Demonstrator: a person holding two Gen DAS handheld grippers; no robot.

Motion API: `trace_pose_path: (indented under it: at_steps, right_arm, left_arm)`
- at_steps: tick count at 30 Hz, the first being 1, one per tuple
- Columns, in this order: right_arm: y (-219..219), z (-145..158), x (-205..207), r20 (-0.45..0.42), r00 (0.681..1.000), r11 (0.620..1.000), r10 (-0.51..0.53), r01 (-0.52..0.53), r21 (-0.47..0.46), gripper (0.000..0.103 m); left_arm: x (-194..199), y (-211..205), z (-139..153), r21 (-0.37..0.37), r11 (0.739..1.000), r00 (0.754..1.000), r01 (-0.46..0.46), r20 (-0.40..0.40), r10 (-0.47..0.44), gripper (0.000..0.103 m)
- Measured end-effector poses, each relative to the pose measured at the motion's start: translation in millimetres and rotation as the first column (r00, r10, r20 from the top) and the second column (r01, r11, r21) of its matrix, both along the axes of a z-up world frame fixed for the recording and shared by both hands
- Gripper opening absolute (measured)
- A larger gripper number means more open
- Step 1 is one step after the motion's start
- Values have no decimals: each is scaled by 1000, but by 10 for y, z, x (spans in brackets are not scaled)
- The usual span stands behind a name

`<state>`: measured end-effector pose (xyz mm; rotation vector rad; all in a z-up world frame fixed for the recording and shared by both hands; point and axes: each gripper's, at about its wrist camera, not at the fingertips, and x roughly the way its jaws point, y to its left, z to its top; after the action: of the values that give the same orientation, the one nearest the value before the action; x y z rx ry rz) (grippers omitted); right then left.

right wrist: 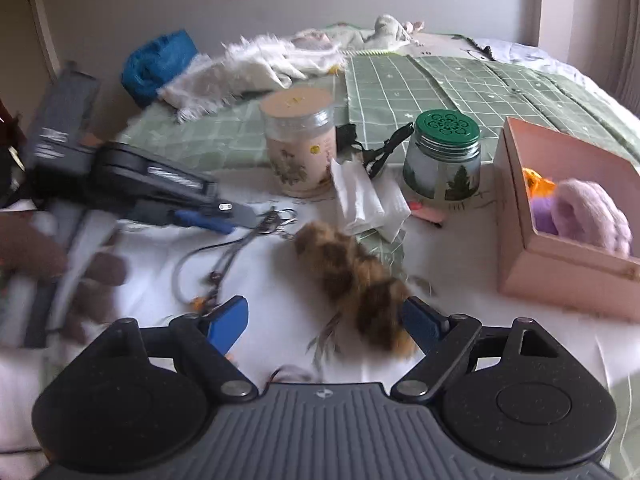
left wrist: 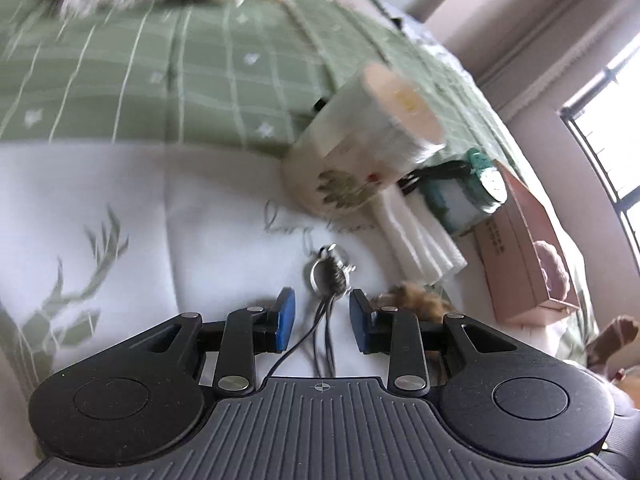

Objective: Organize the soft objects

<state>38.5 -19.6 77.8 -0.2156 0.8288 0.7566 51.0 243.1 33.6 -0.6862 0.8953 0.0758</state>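
Script lettering on bedspread, blurred, unreadable.

We see our left gripper with its blue pads apart, and dark cords running between them up to a metal ring on the white deer-print cloth. Brown fur lies just beside the right pad. Ahead, a cream-lidded jar is blurred, with folded white tissue next to it, then a green-lidded jar and a pink box holding something pale pink. Green checked bedding lies beyond.
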Motion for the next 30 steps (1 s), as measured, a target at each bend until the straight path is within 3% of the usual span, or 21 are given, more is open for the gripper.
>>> trace_pose_path:
  at_steps: [3,6,8,11,12,15,17,19,22,23,26,28,30]
  right_arm:
    - [282,-237,179,-86,996,998,5,-11,-68,84]
    - [529,-274,0,-102,984,987,146,-152,-57,84]
    - [680,-294,-182,-119,962,966,245,-253,-57,83]
    - [784,-358,-377,-47,960,953,277,-280,-118,76]
    - [773,-370,-358,-56,960,953,276,-281,-113,76]
    - [686,-250,-294,-64,952,945,299,-305,-119,65]
    - [541,-56,-294,0,948,943,318,-316,-109,65]
    - [335,114,-242,58,953,954,297,-292,-73,65]
    - [172,144,49,72,988,990,139,-137,-35,61]
    - [165,94,177,45,995,996,84,-83,-35,49]
    - [258,-174,504,-140,990,1000,-6,4,-20,27]
    - [347,-251,434,-184,983,1000,2,-2,-1,25]
    - [465,-237,195,-150,984,995,97,-99,-3,22]
  left_arm:
    - [6,0,-22,-50,999,1000,11,3,-10,33]
    - [83,-133,-22,-52,996,998,69,1,-69,33]
    - [147,-297,10,1,990,990,143,-3,-143,33]
    - [246,-560,67,123,961,969,246,-30,-244,33]
    - [273,-595,78,123,959,967,256,-30,-254,33]
    - [270,-517,71,60,974,976,220,-15,-219,33]
    - [220,-387,25,34,987,987,159,-20,-158,29]
    - [166,-234,-16,-25,996,996,84,-15,-84,27]
    - [147,-135,-43,-71,997,1000,28,-6,-28,27]
    - [150,-145,-47,-77,996,999,34,-5,-34,27]
    - [152,-164,-80,-107,993,998,59,-6,-60,27]
    - [179,-185,-84,-109,992,998,64,-4,-64,27]
    - [219,-239,-54,-93,992,996,86,2,-86,28]
